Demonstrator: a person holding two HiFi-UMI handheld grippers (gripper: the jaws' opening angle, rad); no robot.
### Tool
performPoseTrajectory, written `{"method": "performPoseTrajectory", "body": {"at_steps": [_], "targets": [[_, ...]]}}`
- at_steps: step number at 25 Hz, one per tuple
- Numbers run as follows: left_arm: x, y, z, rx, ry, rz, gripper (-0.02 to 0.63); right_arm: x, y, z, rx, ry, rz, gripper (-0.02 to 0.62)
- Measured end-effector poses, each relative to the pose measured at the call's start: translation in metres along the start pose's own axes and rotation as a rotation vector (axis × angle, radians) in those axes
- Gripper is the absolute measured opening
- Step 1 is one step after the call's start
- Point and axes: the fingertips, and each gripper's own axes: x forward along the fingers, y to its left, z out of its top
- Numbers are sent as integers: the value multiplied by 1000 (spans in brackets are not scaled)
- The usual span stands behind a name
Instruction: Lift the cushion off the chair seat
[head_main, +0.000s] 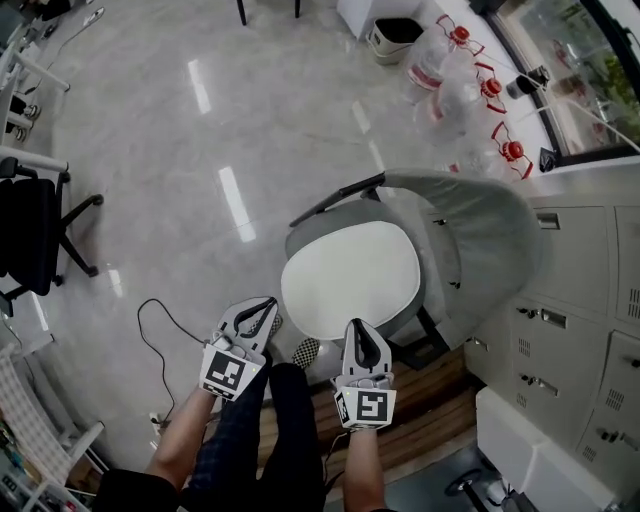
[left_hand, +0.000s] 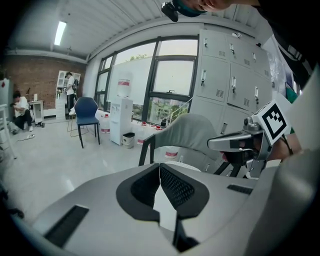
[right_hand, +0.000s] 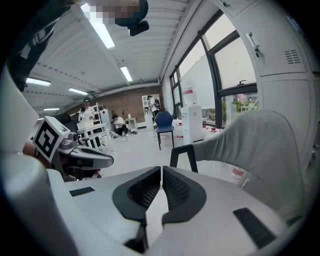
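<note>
A round white cushion (head_main: 350, 278) lies on the seat of a grey chair (head_main: 480, 230), whose curved backrest rises at the right. My left gripper (head_main: 266, 303) hovers just outside the cushion's near left edge, its jaws shut and empty. At the cushion's near edge my right gripper (head_main: 357, 324) has its tip over the rim; its jaws meet at the tips with nothing between them. In the left gripper view the jaws (left_hand: 160, 168) point at the chair backrest (left_hand: 187, 132), with the right gripper (left_hand: 235, 143) alongside. The right gripper view shows its jaws (right_hand: 161, 171) before the grey backrest (right_hand: 255, 145).
Several water jugs with red caps (head_main: 460, 60) and a waste bin (head_main: 393, 38) stand beyond the chair. Grey cabinets (head_main: 580, 300) line the right side. A black office chair (head_main: 30, 235) is at the left, and a cable (head_main: 150, 330) lies on the glossy floor. The person's legs are below the grippers.
</note>
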Motion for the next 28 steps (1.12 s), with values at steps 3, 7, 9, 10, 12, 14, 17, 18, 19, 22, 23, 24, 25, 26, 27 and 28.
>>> {"method": "performPoseTrajectory", "body": {"at_steps": [3, 7, 9, 10, 12, 14, 17, 18, 19, 22, 23, 24, 25, 26, 27, 28], "targets": [[15, 9, -20, -18, 15, 13, 18, 15, -4, -21, 6, 18, 4, 35], [38, 19, -47, -26, 16, 11, 18, 34, -13, -47, 8, 37, 3, 35], [49, 23, -61, -16, 30, 10, 18, 42, -16, -61, 14, 46, 0, 35], [54, 24, -69, -18, 45, 9, 18, 47, -17, -67, 17, 51, 1, 34], [64, 27, -84, -25, 59, 5, 18, 55, -19, -80, 16, 61, 3, 35], [72, 28, -95, -35, 54, 2, 18, 63, -18, -91, 7, 73, 8, 34], [81, 30, -110, -55, 76, -1, 18, 73, -17, -105, 1, 88, 18, 34], [84, 30, -114, -61, 81, -1, 18, 75, -17, -110, 3, 95, 20, 35], [86, 30, -119, -67, 84, 0, 18, 77, -17, -115, 6, 102, 21, 35], [92, 33, -131, -87, 92, -1, 17, 81, -16, -127, 7, 118, 28, 35], [93, 33, -135, -99, 93, -6, 18, 82, -16, -129, 9, 122, 30, 35], [95, 34, -139, -118, 92, -15, 18, 83, -15, -131, 16, 125, 31, 35], [98, 33, -143, -142, 87, -28, 18, 83, -16, -133, 25, 126, 31, 34], [101, 32, -147, -164, 87, -43, 18, 84, -16, -135, 35, 124, 31, 34], [104, 32, -152, -180, 97, -54, 18, 85, -17, -137, 39, 125, 31, 35], [107, 31, -158, -190, 112, -58, 18, 86, -19, -139, 38, 128, 30, 35]]}}
